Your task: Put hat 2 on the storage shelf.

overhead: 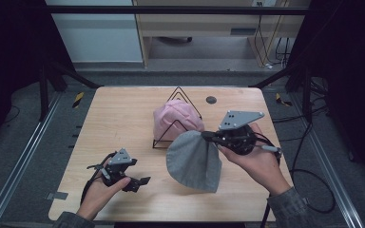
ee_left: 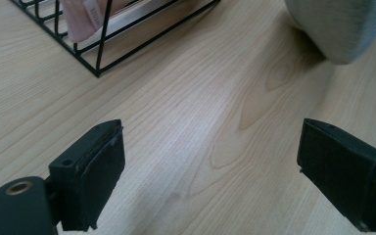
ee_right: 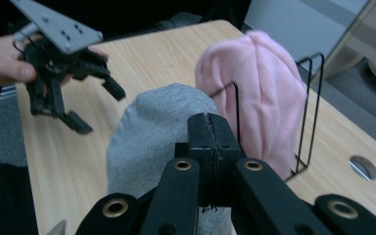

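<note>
- Wood-grain tabletop (overhead: 123, 114), pale and rounded at the corners, carries everything; around it lie dark floor, metal rails and trailing cables, with a light cabinet beyond the far edge.
- Black wire rack (overhead: 178, 118) of triangular frames stands near the tabletop's middle, and a pink beanie (overhead: 173, 121) sits draped over it.
- Grey beanie (overhead: 193, 161), the piece in hand, hangs just in front of the rack and a little to its right. Its long axis runs from the pinched peak at upper right down to the wide rounded edge at lower left, which hangs close over the wood or brushes it.
- Right gripper (overhead: 208, 136) has its jaws pressed together on that peak of grey knit; the rack lies just beyond and to its left, so this is the nearer hand and, by my reading, the coming move is a short carry up and over onto a free frame.
- Left gripper (overhead: 140, 183) rests low near the front left of the tabletop, jaws standing wide apart with nothing between them, well clear of the beanie.
</note>
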A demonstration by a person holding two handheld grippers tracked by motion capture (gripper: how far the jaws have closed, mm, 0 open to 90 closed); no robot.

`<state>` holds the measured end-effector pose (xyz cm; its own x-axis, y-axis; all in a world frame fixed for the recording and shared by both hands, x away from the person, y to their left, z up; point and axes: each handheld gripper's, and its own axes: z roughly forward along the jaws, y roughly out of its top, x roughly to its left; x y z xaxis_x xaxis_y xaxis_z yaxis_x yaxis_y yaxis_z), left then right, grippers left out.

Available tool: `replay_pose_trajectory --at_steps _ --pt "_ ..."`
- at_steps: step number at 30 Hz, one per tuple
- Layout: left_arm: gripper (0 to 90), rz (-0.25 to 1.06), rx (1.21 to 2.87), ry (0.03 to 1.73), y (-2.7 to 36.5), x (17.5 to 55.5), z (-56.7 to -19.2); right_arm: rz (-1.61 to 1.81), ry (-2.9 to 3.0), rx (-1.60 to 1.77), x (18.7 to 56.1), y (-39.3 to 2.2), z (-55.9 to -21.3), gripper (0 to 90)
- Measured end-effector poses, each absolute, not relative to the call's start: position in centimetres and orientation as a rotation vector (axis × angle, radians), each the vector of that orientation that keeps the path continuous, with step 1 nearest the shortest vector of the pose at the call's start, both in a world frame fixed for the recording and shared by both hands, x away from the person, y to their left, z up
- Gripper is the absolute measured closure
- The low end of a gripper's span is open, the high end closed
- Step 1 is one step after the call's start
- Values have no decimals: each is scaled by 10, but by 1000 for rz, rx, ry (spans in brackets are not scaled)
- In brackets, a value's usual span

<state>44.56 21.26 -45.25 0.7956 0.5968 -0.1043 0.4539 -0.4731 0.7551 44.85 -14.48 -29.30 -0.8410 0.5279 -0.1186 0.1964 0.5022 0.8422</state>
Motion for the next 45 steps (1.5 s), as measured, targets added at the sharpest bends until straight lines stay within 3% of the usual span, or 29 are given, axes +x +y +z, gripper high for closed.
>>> replay_pose_trajectory --at_steps 19,21,24,25,26,27,28,29,30,37,45 --pt "133 104 2034 666 199 440 -445 1364 2373 522 454 -88 -271 900" --pt "205 101 2024 640 197 439 -443 1362 2380 516 454 -84 -272 900" --pt "469 84 2014 616 192 438 -441 1358 2391 508 454 -80 -274 900" --pt "469 89 2017 611 191 437 -440 1357 2392 506 455 -79 -275 900" --pt "615 84 2003 609 191 437 -439 1358 2395 507 455 -79 -276 900" --pt "698 84 2003 609 191 437 -439 1358 2395 507 455 -79 -276 900" --pt "698 89 1999 602 191 437 -438 1357 2394 506 455 -79 -276 900" --pt "810 111 1988 611 195 436 -435 1348 2395 506 455 -81 -277 900" --pt "842 111 1988 611 195 436 -435 1345 2397 509 455 -83 -278 900" --pt "865 157 1950 665 206 438 -414 1320 2402 577 457 -106 -290 900" --pt "865 231 2060 673 202 454 -357 1335 2388 634 460 -125 -301 900"
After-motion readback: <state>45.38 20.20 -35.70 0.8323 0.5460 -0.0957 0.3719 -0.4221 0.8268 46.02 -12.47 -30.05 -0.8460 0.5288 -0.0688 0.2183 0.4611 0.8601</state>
